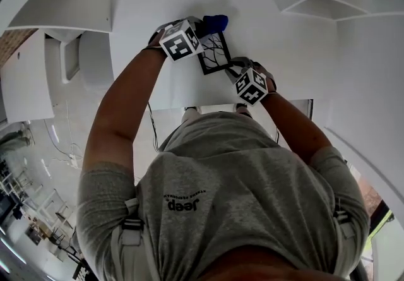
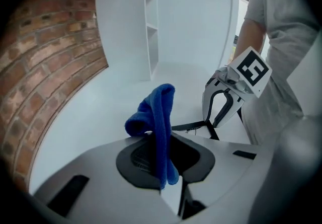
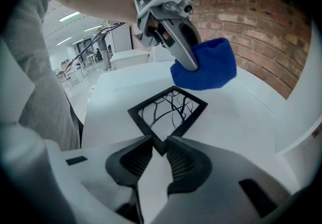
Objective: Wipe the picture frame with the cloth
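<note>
Pointing 1 corner into right tool [image 3: 160, 143], picture frame [image 3: 168, 112] sits diamond-wise.

Left tongs [image 2: 162, 160] and right tongs [image 3: 160, 150], both clamped, held close together.

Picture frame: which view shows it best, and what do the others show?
The right gripper view: the whole picture frame, one corner pinched in the right claw. The head view shows it small, between the two hands. The left gripper view shows only a thin edge beyond the blue cloth.

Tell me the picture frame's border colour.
Black; the picture frame shows best in the right gripper view.
</note>
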Demonstrator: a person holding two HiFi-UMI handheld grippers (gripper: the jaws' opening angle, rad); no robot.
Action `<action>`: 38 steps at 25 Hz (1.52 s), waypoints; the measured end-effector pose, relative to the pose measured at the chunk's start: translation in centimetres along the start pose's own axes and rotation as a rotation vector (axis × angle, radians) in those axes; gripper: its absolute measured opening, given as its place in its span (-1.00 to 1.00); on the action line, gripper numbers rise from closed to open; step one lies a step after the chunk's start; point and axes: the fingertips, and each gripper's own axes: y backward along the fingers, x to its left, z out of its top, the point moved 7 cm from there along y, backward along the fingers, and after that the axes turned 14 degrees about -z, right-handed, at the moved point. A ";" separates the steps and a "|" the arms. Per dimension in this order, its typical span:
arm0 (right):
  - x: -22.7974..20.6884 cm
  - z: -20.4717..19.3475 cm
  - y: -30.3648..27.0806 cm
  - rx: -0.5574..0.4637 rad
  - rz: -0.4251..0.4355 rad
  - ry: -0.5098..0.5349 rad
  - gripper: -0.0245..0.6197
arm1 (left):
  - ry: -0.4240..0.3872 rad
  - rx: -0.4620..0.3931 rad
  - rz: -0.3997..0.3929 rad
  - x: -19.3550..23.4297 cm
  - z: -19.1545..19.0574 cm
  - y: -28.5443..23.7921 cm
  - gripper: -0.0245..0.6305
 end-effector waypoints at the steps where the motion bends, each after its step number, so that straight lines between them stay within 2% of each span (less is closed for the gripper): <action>1: 0.0 0.0 0.0 -0.002 -0.001 0.000 -0.63 | -0.023 0.015 -0.005 0.2 0.5 -0.8 -0.74; 5: 0.0 0.1 0.1 -0.004 -0.003 0.001 -0.63 | -0.078 0.108 -0.030 0.9 1.6 -3.7 -0.74; 12: -0.1 0.0 0.0 0.000 0.006 -0.007 -0.63 | -0.110 0.229 -0.065 1.9 1.6 -5.8 -0.74; 19: -0.1 -0.1 -0.1 0.002 0.004 -0.017 -0.63 | -0.136 0.301 -0.072 1.9 0.6 -5.5 -0.74; 28: -0.3 -0.2 -0.2 0.011 0.001 -0.015 -0.62 | -0.099 0.364 -0.063 0.5 -3.5 -3.0 -0.74; 38: -0.2 -0.1 -0.1 0.016 -0.006 0.002 -0.63 | -0.022 0.383 -0.041 -1.3 -7.7 -0.7 -0.74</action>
